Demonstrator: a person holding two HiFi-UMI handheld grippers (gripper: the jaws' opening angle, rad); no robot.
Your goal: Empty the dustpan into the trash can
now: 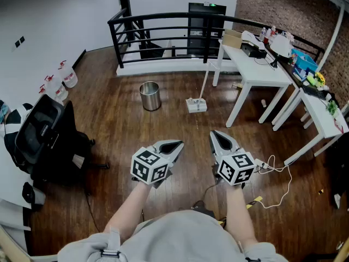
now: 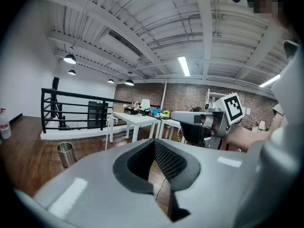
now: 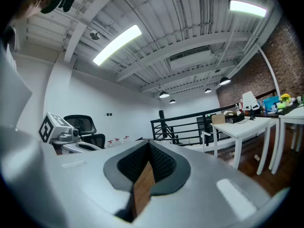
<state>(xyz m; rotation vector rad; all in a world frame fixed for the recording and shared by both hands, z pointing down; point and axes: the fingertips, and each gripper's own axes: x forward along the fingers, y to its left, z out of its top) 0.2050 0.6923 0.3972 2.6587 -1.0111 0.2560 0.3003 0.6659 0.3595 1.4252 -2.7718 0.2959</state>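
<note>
A round metal trash can (image 1: 150, 96) stands on the wood floor, well ahead of me and a little to the left. To its right a white dustpan (image 1: 196, 105) lies on the floor, its long handle leaning up toward a table leg. My left gripper (image 1: 170, 148) and right gripper (image 1: 221, 141) hover side by side close to my body, far short of both. Both hold nothing, with their tips together. The left gripper view shows its jaws (image 2: 155, 141) closed, the trash can (image 2: 66, 154) at lower left and the right gripper (image 2: 202, 122) beside it. The right gripper (image 3: 148, 144) is shut and empty.
White tables (image 1: 256, 70) with clutter stand at the right. A black railing (image 1: 163, 26) runs across the back. At the left are a black office chair (image 1: 46, 130) and white jugs (image 1: 60, 81). A white cable (image 1: 278, 168) lies on the floor near my right gripper.
</note>
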